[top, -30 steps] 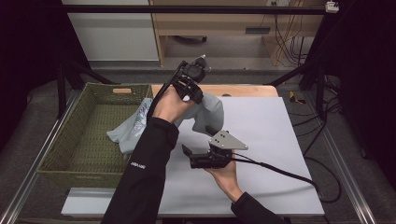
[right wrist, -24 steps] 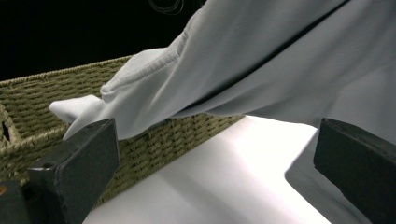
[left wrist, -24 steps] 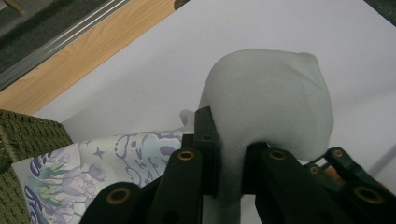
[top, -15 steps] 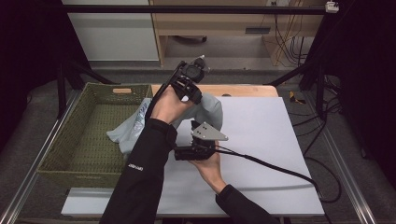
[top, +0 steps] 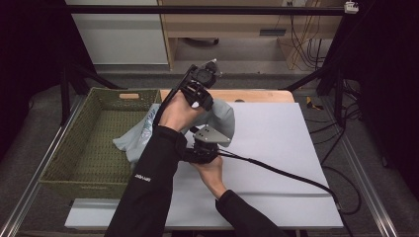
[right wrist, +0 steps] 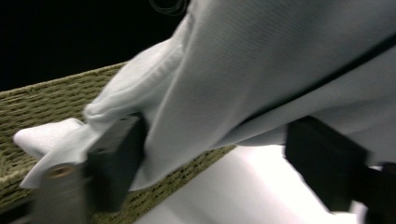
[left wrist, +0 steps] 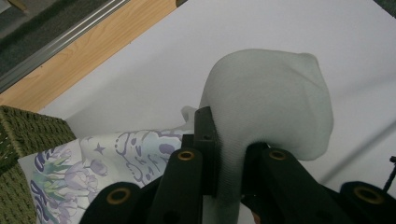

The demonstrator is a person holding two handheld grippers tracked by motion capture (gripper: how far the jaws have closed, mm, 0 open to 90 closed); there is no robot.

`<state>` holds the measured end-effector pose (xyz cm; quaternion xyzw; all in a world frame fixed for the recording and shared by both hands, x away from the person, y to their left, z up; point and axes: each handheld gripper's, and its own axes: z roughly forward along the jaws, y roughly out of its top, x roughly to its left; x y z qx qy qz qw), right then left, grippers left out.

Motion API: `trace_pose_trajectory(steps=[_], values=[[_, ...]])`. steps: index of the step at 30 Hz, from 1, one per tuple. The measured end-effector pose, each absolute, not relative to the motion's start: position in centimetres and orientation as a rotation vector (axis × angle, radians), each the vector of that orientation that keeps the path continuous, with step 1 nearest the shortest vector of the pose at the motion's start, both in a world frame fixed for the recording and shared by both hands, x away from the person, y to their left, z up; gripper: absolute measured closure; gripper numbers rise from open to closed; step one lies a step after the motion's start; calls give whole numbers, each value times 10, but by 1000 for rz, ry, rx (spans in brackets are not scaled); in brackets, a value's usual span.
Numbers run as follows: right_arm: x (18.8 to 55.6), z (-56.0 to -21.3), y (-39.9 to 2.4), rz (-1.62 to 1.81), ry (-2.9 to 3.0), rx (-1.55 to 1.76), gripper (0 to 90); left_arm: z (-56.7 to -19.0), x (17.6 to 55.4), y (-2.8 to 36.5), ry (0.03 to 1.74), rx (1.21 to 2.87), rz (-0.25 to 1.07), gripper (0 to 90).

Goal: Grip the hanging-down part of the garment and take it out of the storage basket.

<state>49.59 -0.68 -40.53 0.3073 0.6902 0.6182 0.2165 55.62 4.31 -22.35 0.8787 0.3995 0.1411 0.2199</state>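
high view, left gripper [top: 200, 91] jaws pinching garment [top: 223, 116], basket [top: 74, 148]

A pale grey-blue garment [left wrist: 266, 98] with a purple floral print, an olive-green woven basket [top: 94, 143], a white worktop [top: 276, 148].

White worktop [top: 276, 148] lay under it all, wooden edge [top: 262, 95] showing along far side. Green woven basket [top: 84, 148] sat at worktop's left. Beyond, pale wooden shelf unit [top: 232, 29] stood with cables [top: 301, 39] hanging beside it. Grey floor [top: 390, 148] ran right, black cables trailing.
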Motion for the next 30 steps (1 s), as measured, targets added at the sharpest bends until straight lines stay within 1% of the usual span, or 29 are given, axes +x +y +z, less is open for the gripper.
trace_pose_trajectory(steps=[1,3,4,5,8,9,13,20,30], values=[[497,-405,-6,1718,1928,856,349,-224,556,43,1108,2429,393,817],[498,-404,-4,1736,1951,858,456,-224,556,43,1105,2438,390,818],[498,-404,-4,1736,1951,858,456,-224,556,43,1104,2440,391,818],[499,-404,-3,1740,1963,849,583,-224,556,44,1107,2437,390,818],[500,-402,-5,1724,1971,863,778,-224,556,46,1110,2438,392,817],[500,-401,-5,1712,1977,856,813,-224,556,47,1109,2438,392,818],[497,-401,-7,1698,2006,844,839,-223,556,49,1113,2431,391,818],[487,-396,-12,1674,2020,781,843,-222,556,48,1108,2420,391,818],[469,-394,-45,1684,2030,741,844,-217,554,41,1088,2427,412,818]])
